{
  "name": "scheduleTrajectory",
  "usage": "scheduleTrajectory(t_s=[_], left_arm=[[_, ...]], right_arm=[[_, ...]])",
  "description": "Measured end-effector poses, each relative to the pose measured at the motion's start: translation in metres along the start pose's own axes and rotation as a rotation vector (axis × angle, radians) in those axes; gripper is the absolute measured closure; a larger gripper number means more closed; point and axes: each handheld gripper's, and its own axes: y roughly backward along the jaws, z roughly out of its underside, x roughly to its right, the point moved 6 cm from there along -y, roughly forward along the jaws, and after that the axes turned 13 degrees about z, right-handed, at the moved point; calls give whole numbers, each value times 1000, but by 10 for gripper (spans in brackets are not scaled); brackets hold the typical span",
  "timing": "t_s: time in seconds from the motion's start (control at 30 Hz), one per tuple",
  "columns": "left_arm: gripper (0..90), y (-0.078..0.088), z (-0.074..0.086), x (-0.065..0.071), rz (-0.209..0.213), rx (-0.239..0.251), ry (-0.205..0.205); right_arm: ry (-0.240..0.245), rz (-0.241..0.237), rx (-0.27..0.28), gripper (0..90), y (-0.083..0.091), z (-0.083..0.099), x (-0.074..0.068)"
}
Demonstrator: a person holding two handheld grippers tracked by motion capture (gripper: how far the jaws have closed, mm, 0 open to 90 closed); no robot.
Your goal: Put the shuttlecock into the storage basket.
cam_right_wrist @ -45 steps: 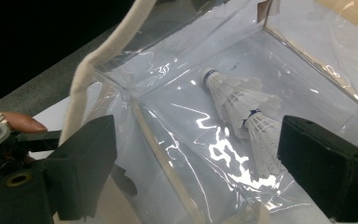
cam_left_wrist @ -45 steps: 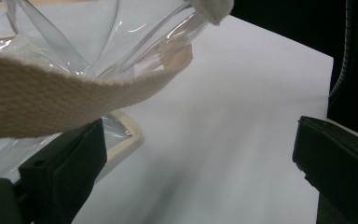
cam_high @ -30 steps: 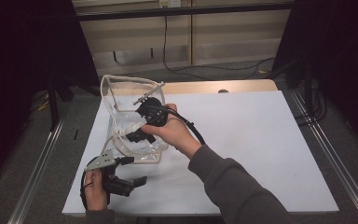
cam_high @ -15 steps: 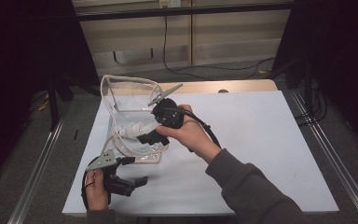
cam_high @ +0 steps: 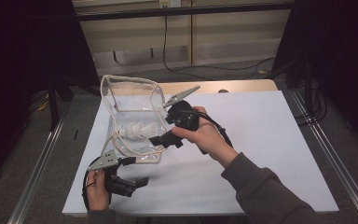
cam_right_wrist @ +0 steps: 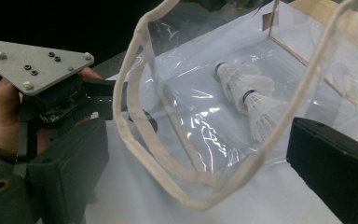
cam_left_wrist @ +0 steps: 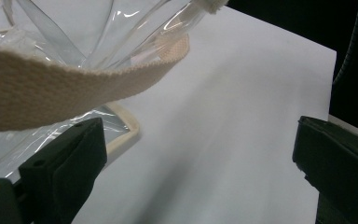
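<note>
Right tongs [cam_high: 161,140] jaws wide apart, holding nothing, tips at open mouth of clear bag [cam_high: 133,112]. Left tongs [cam_high: 133,172] jaws likewise spread, empty, resting low near front-left bench [cam_high: 261,140] edge, just beside bag's near corner. Cream strap [cam_left_wrist: 74,79] of bag crosses just above left jaw in left gripper view, not clamped. Bag lies on side on white bench top, cream-trimmed rim [cam_right_wrist: 135,135] facing right tongs. Two white shuttlecocks [cam_right_wrist: 251,95] inside bag, lying side by side, touching.
</note>
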Motion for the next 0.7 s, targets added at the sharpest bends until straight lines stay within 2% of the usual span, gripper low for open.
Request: scheduleTrajectory(t_s=[0.43,0.7], left_arm=[[29,1,0,0,-2,4,1],[29,1,0,0,-5,5,0]], right_arm=[[-15,5,42,46,19,27,23],[-19,11,40,46,20,45,31]])
